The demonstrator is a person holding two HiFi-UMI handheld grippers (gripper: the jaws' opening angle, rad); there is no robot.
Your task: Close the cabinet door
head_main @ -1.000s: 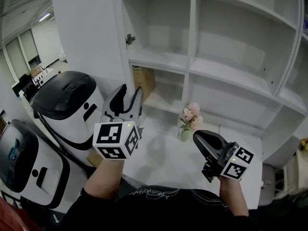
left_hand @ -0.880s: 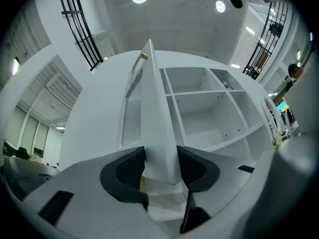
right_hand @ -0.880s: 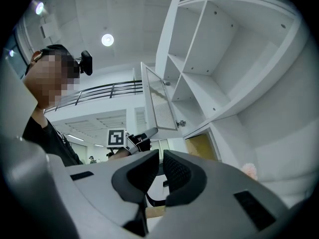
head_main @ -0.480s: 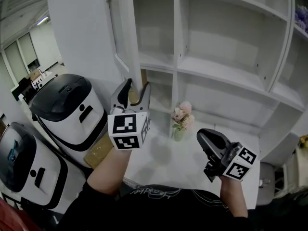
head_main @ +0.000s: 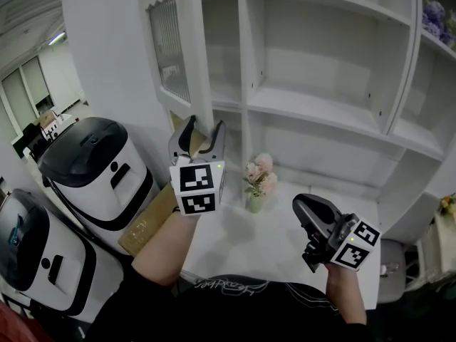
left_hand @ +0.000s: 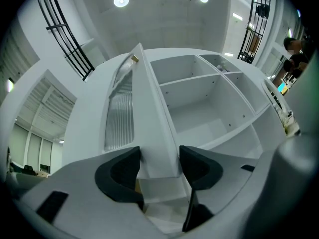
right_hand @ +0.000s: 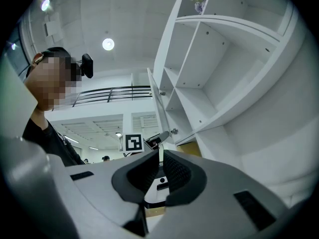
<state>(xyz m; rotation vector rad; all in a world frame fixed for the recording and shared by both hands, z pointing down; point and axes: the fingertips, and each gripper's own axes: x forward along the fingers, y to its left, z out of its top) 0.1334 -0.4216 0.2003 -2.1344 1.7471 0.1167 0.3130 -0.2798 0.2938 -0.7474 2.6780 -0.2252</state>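
The left gripper's (left_hand: 158, 166) jaws are opening, with the near edge of the cabinet door (left_hand: 149, 113) between them. The door stands partly open at the left of the white shelves (head_main: 320, 112). At the right, the right gripper's (right_hand: 159, 171) jaws are almost together and empty.

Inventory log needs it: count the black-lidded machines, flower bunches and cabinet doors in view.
Black-lidded machines: 2
Flower bunches: 2, pink and purple
Cabinet doors: 1
Total: 5
A small object at the head view's right edge is too unclear to count.
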